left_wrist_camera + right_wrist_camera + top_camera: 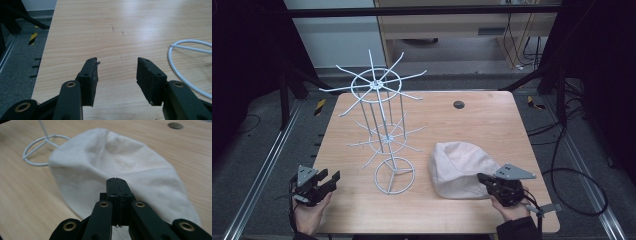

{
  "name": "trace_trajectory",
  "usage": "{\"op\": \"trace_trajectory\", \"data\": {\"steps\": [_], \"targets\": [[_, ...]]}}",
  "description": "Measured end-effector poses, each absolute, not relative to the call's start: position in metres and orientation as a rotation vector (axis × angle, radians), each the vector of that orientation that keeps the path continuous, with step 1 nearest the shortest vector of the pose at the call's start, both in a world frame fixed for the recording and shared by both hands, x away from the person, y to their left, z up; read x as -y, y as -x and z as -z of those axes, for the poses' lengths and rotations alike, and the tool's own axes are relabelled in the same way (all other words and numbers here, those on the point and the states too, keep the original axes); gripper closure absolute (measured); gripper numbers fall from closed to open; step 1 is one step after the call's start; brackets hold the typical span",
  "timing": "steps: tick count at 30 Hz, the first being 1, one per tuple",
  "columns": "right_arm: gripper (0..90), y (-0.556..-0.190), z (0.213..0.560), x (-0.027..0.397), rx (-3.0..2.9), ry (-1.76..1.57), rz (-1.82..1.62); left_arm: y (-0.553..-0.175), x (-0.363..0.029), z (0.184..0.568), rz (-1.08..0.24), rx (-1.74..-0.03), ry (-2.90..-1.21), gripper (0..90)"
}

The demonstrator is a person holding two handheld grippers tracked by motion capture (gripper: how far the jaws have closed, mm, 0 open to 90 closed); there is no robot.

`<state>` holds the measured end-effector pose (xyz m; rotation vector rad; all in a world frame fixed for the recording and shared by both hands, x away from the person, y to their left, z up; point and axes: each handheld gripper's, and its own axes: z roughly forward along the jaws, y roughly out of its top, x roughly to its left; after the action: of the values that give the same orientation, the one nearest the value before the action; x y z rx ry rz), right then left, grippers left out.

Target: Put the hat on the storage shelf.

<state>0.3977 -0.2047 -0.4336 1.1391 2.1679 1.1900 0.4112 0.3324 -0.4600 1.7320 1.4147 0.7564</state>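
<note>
A pale cloth hat (459,169) lay crumpled on the wooden table (492,120), toward the near right, just right of the round wire base of a white wire rack (382,127) that stood upright at the table's middle. The right gripper (486,181) sat at the hat's near right edge with its jaws pressed together; in the right gripper view the closed tips (116,182) rested over the hat (117,162), but whether any cloth was pinched between them I could not tell. The left gripper (331,178) hovered over the near left corner of the table, well apart from the rack, its jaws apart with only bare wood between them (117,72). A small dark round fitting (459,104) was set in the far part of the tabletop.
</note>
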Motion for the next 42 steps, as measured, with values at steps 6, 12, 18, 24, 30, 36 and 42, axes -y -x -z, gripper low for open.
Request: {"op": "trace_trajectory", "data": {"steps": [6,12,18,24,30,36,42], "targets": [[90.0,-0.398,0.448,0.174,-2.265,-1.085,-1.206,-0.412,-0.333,0.460,-0.748,-1.420,-1.736,53.4],[90.0,-0.399,0.457,0.151,-2.295,-1.067,-1.243,-0.412,-0.332,0.461,-0.747,-1.420,-1.738,53.3],[90.0,-0.405,0.466,0.129,-2.297,-1.035,-1.239,-0.413,-0.332,0.461,-0.746,-1.418,-1.742,52.7],[90.0,-0.412,0.473,0.115,-2.240,-1.055,-1.214,-0.414,-0.331,0.461,-0.748,-1.416,-1.746,52.3],[90.0,-0.425,0.479,0.104,-2.180,-1.113,-1.213,-0.414,-0.332,0.461,-0.751,-1.415,-1.744,52.0],[90.0,-0.437,0.484,0.101,-2.153,-1.126,-1.184,-0.414,-0.332,0.461,-0.752,-1.415,-1.747,51.8],[90.0,-0.429,0.472,0.109,-2.155,-1.115,-1.266,-0.414,-0.332,0.461,-0.754,-1.416,-1.741,50.9]]}}
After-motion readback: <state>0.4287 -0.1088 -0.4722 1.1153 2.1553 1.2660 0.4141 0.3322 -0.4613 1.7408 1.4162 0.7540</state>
